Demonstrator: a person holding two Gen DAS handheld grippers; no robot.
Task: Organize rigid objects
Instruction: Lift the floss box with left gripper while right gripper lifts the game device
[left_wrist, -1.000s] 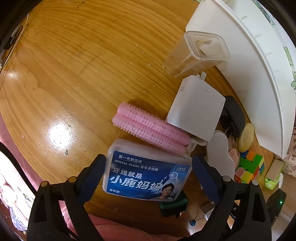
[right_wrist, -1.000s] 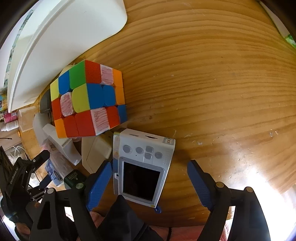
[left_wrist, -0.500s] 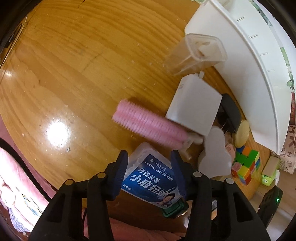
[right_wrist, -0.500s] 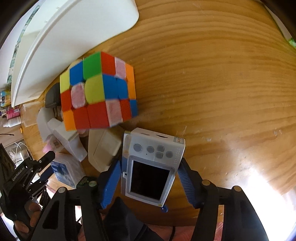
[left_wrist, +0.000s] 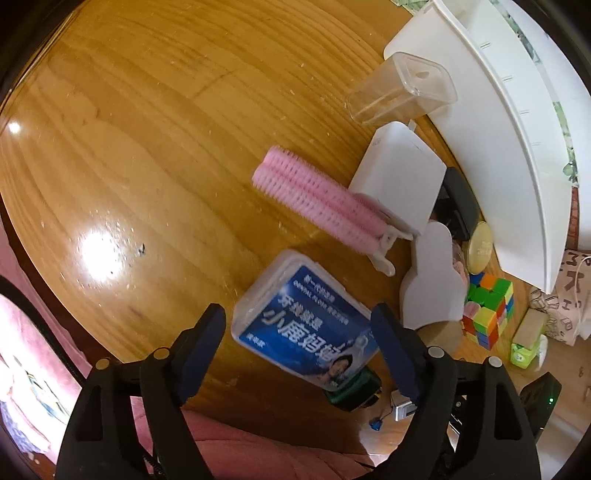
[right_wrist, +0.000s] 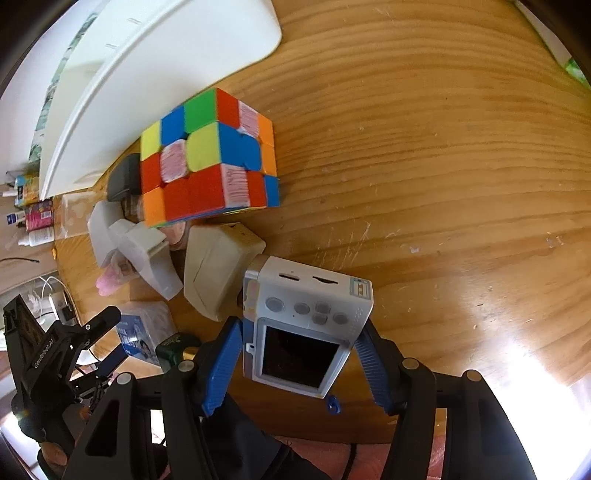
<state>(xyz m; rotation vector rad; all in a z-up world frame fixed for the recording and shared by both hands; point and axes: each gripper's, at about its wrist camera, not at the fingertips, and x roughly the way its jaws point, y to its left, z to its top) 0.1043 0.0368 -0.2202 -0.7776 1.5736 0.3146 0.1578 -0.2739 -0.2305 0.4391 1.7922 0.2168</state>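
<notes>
My left gripper (left_wrist: 299, 347) is shut on the blue-labelled dental floss box (left_wrist: 304, 330), which is tilted above the wooden table. A pink hair roller clip (left_wrist: 317, 201), a white charger block (left_wrist: 400, 184) and a clear plastic container (left_wrist: 400, 88) lie beyond it. My right gripper (right_wrist: 301, 365) is shut on a small white toy camera (right_wrist: 306, 328) with a dark screen. A colourful puzzle cube (right_wrist: 210, 157) sits just beyond it, and shows in the left wrist view (left_wrist: 487, 310). The left gripper shows in the right wrist view (right_wrist: 107, 343).
A large white tray (left_wrist: 509, 147) runs along the back, also in the right wrist view (right_wrist: 147, 59). A beige box (right_wrist: 218, 269), a white bunny-shaped case (left_wrist: 436, 284), a black object (left_wrist: 458, 199), a gold round tin (left_wrist: 480, 247) and a green object (left_wrist: 351, 391) crowd the table.
The left gripper closed on the floss box and lifted it, tilting it. The right gripper closed on the toy camera and raised it slightly.
</notes>
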